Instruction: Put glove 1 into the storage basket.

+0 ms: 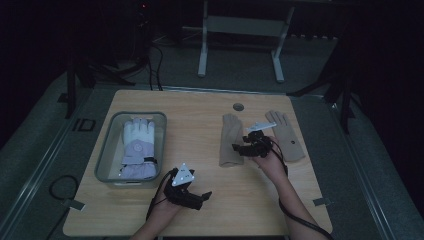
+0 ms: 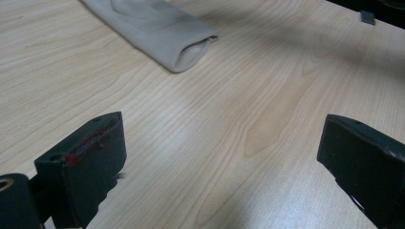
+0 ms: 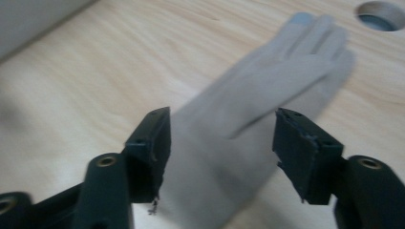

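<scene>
Two beige gloves lie flat on the right half of the table, one [image 1: 230, 140] toward the middle and one [image 1: 286, 135] farther right. My right gripper [image 1: 241, 148] hovers over the cuff half of the middle glove [image 3: 258, 90]; it [image 3: 222, 136] is open, with the glove's palm showing between its jaws and nothing held. My left gripper [image 1: 202, 196] stands open near the table's front edge and points right. In its own view the left gripper [image 2: 219, 143] has bare wood between its jaws and the cuff of a beige glove [image 2: 167, 33] farther off.
A clear plastic bin [image 1: 107, 150] at the table's left holds a white and lavender glove [image 1: 138, 147]. A round cable hole [image 1: 238, 107] sits near the back edge, also seen as the hole [image 3: 382, 14] beyond the glove's fingertips. The bin's wall [image 3: 28, 19] shows at the upper left.
</scene>
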